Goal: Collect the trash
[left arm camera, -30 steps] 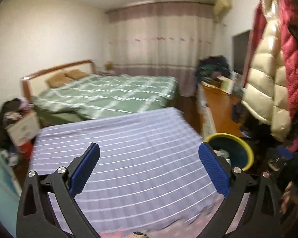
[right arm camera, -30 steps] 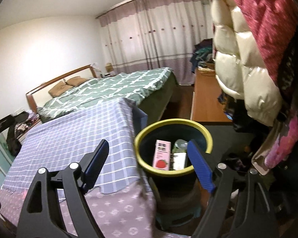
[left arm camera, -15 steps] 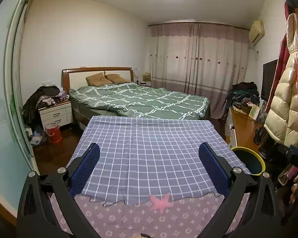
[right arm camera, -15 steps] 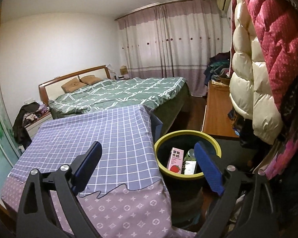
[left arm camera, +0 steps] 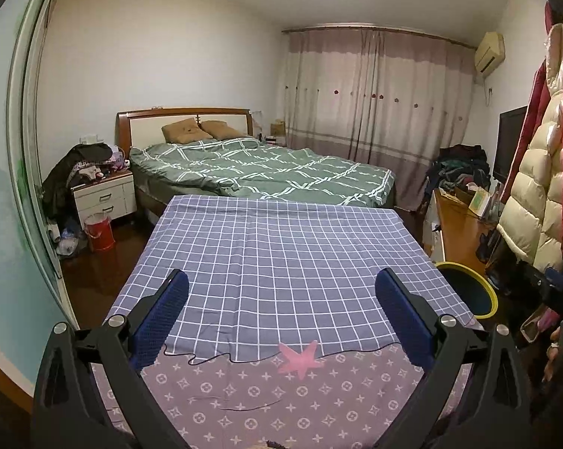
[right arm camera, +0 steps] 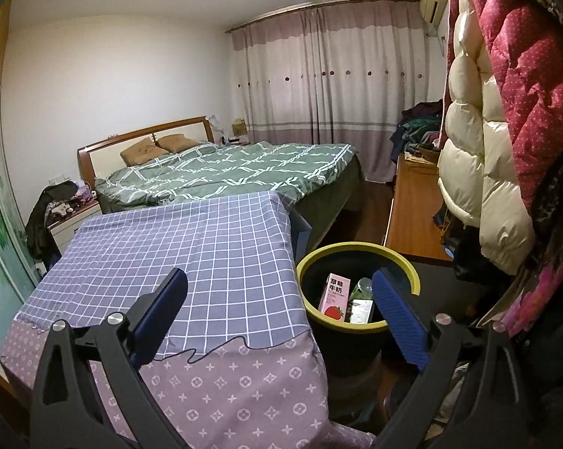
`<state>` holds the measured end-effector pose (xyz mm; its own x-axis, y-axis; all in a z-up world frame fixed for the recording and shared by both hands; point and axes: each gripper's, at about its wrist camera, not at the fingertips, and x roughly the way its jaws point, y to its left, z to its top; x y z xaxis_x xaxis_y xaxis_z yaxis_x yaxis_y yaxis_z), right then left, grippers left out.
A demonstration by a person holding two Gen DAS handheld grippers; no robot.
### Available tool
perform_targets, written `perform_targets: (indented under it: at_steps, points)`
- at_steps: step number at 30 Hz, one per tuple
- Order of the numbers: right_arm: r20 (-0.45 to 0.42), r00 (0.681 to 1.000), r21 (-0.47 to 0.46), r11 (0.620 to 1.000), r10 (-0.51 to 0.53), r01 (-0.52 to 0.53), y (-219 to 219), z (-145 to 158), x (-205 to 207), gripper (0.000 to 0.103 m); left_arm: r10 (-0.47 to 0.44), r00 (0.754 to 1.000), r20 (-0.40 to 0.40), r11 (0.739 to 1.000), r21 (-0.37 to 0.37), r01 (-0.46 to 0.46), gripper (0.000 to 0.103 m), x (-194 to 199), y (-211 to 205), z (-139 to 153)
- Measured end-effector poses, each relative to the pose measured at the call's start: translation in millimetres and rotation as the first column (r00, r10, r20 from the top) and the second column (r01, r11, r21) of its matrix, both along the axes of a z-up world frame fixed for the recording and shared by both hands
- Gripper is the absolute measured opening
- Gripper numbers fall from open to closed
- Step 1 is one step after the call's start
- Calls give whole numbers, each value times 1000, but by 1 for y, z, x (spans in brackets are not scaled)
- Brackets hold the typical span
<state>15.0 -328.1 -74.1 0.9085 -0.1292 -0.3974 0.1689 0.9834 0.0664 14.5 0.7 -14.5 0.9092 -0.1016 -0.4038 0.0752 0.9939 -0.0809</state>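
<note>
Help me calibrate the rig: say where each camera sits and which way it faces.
Left wrist: behind the open left gripper, facing across the purple checked tablecloth toward the green quilted bed.
Right wrist: behind the open right gripper, aimed at the table's right edge and yellow-rimmed black trash bin holding a pink milk carton.
Shared: tablecloth, bed, bin.

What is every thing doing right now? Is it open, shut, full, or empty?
left gripper: open, holding nothing.
right gripper: open, holding nothing.
trash bin: open top, partly filled.
pink milk carton: in the bin, leaning.
bottle: in the bin, beside the carton.
curtains: drawn shut.
nightstand drawers: shut.
bed: covered with the green quilt.
</note>
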Motion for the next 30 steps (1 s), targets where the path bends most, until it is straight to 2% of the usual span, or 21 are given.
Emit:
perform_targets:
  at_steps: [8,30]
  points:
    - [-7,1000,1,1000,12,-12,1,-2,3,94,7,1000,8,1000,3,-7,98,1,-9,7]
    - [-5,1000,6,1000,21,-21,3,-1,2,95,-8,1000,-16,1000,-13,8,98,10,-12,2]
